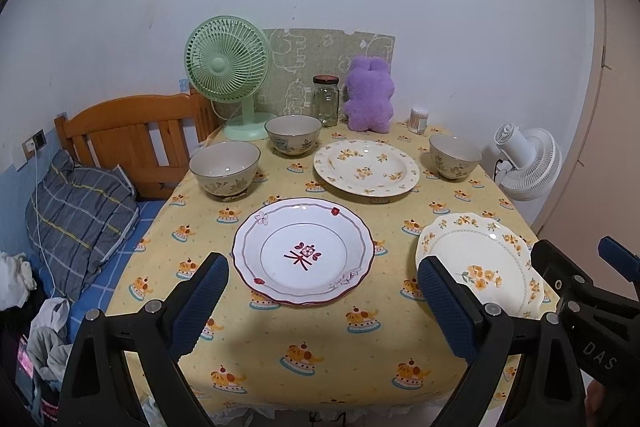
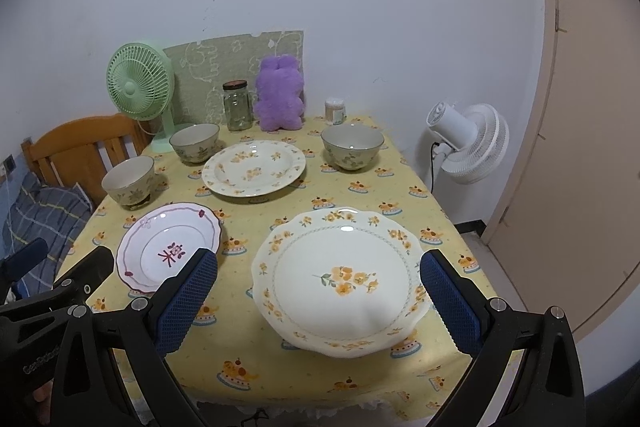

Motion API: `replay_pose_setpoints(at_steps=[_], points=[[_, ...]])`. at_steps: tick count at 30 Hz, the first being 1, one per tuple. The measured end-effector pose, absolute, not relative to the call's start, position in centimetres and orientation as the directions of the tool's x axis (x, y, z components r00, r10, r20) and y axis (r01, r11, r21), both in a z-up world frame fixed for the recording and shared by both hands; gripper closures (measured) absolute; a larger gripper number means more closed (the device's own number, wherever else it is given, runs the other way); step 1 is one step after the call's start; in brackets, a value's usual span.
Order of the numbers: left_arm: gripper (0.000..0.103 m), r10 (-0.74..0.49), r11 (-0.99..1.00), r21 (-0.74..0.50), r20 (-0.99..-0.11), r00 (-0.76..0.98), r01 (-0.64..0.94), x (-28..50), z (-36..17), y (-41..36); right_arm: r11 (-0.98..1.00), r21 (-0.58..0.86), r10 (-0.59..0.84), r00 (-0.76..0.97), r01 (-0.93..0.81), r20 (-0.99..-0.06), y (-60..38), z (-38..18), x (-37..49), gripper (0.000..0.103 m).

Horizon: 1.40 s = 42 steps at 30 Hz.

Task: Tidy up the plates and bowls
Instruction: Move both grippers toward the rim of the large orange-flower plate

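Yellow cartoon-print cloth covers the desk (image 1: 304, 351), which stands against a pale wall with a wooden bed headboard (image 1: 132, 135) to its left. At the back stand a green fan (image 1: 228, 67), a glass jar (image 1: 326, 101) and a purple plush toy (image 1: 368, 95); a white fan (image 2: 468, 141) stands off the right edge.

Six dishes lie spread apart. The red-trimmed white plate (image 1: 303, 251) sits near the front left, the scalloped orange-flower plate (image 2: 340, 279) near the front right, and a round floral plate (image 1: 366, 167) farther back. Three floral bowls stand upright: one at the left edge (image 1: 225, 167), one beside the green fan's base (image 1: 293, 135), one at the back right (image 2: 352, 146).

The left claw (image 1: 323, 303) hovers wide open before the red-trimmed plate, gripping nothing. The right claw (image 2: 318, 301) is likewise open and empty, its fingers either side of the orange-flower plate's near rim in view, not touching it.
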<state>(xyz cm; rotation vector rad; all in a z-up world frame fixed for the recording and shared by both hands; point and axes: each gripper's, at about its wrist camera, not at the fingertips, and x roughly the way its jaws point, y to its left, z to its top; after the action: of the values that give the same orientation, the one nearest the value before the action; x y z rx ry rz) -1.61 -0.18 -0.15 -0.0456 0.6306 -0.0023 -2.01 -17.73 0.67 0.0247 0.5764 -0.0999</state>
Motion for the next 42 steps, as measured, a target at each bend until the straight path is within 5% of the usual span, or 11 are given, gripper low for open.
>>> replay_pose_setpoints(at_steps=[42], points=[[0.007,-0.010,0.999,-0.040,-0.588,0.809,-0.017,-2.01,-0.05,0.29,0.995,-0.015,-0.090,0.833,0.098,-0.545,-17.18,0.78,-1.97,0.001]])
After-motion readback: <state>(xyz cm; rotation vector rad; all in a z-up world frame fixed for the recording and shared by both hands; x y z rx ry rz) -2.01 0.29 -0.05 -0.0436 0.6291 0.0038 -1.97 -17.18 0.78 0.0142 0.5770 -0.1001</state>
